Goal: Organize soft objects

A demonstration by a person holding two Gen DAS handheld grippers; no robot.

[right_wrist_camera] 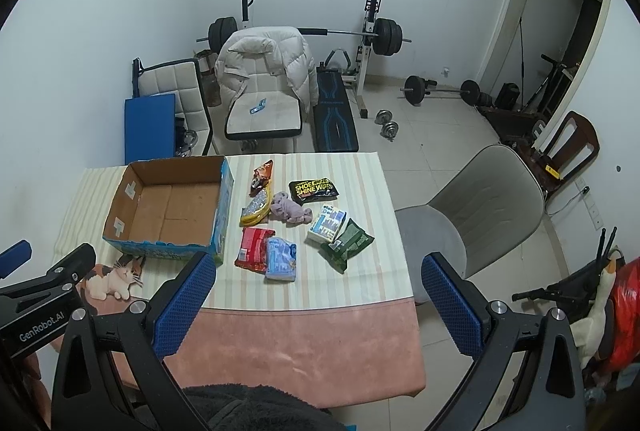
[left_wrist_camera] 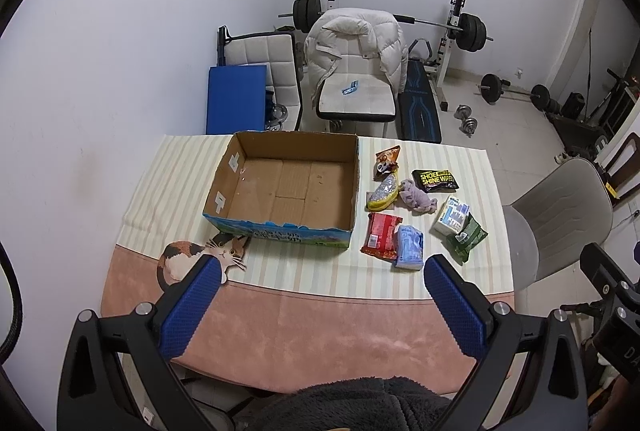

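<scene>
Both grippers, left (left_wrist_camera: 322, 273) and right (right_wrist_camera: 316, 271), wide open, holding nothing, near table (left_wrist_camera: 320, 327) edge. Empty cardboard box (left_wrist_camera: 286, 187) far left; soft packets, maybe tissues (left_wrist_camera: 410, 246), and plush toy (left_wrist_camera: 416, 197) lie right of it.

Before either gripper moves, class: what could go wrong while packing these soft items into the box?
1. The red packet and blue tissue pack touch, so grabbing one may drag the other.
2. The green pouch leans on the white tissue pack and may slip.
3. The cardboard box could slide if bumped.
</scene>
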